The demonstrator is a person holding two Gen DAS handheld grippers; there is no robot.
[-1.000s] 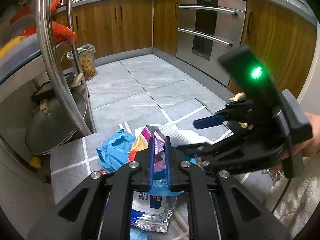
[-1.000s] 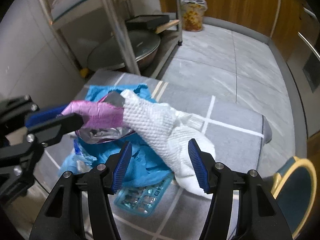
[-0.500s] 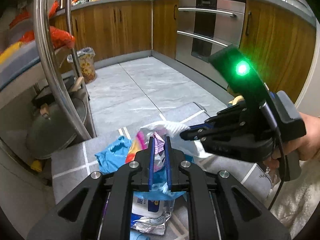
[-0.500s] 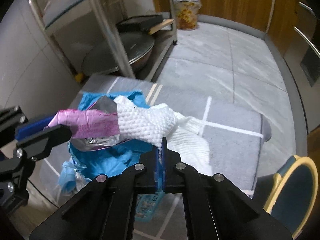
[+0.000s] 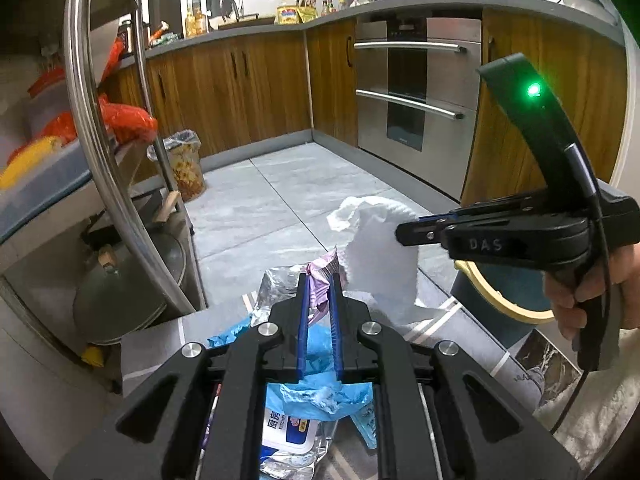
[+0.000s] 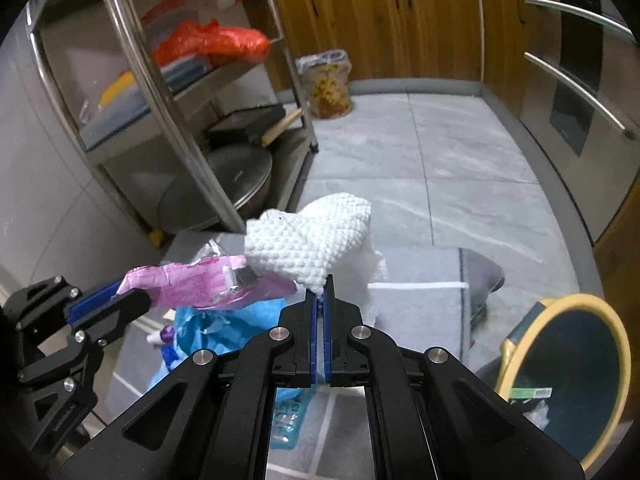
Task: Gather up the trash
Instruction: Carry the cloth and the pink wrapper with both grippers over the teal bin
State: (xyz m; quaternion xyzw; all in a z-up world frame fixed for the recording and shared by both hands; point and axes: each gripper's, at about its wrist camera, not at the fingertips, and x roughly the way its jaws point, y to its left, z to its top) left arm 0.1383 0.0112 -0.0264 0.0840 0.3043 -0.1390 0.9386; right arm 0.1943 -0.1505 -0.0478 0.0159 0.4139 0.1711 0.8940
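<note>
The left tongs [image 5: 319, 276] are clenched on a pink foil wrapper [image 6: 200, 282], lifted above a heap of blue plastic trash [image 6: 208, 330] on a grey mat [image 6: 420, 304]. The right tongs [image 6: 320, 286] pinch one corner of a white paper towel [image 6: 310, 242], which touches the wrapper. The blue bin with a yellow rim [image 6: 560, 376] waits nearby. With so thin a hold, the towel could likely slip or tear free on the way.
</note>
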